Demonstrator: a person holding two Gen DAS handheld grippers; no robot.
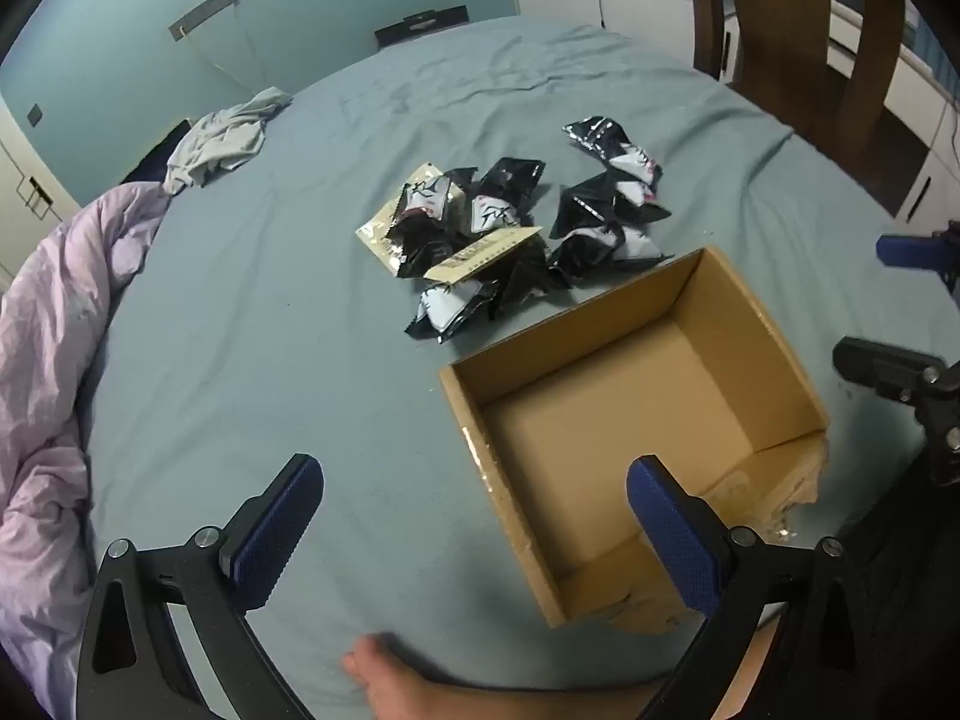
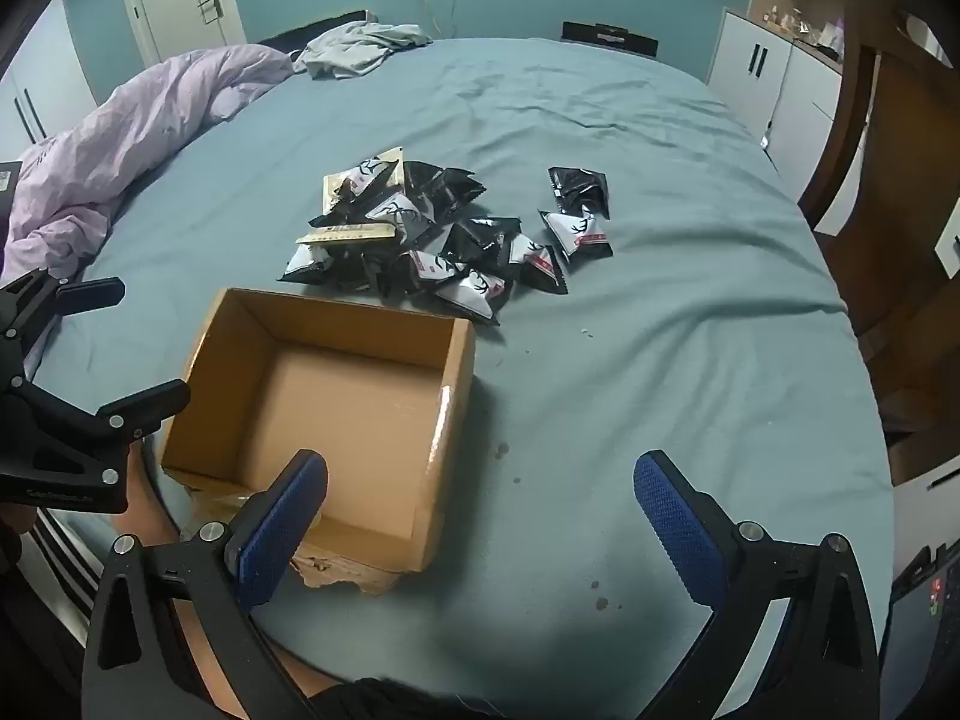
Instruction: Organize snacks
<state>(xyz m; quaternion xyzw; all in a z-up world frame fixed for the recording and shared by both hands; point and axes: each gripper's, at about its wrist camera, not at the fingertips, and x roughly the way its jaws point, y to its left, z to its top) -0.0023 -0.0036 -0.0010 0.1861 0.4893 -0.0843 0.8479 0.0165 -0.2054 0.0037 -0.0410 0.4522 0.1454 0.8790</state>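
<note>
A pile of black-and-white snack packets (image 1: 510,228) (image 2: 444,234), with two beige packets among them, lies on the blue bed sheet. Just in front of the pile stands an open cardboard box (image 1: 630,420) (image 2: 324,414) with nothing inside and a torn near edge. My left gripper (image 1: 474,498) hovers open above the sheet at the box's near left corner, nothing between its blue pads. My right gripper (image 2: 480,498) hangs open over the box's near right corner, also holding nothing. Each gripper shows at the edge of the other's view: the right one (image 1: 900,312), the left one (image 2: 114,348).
A lilac duvet (image 1: 54,360) (image 2: 120,138) is bunched on the left of the bed, with a grey garment (image 1: 222,138) (image 2: 360,48) behind it. A wooden chair (image 1: 810,60) (image 2: 888,180) and white cabinets stand to the right. A person's bare foot (image 1: 384,678) rests near the front edge.
</note>
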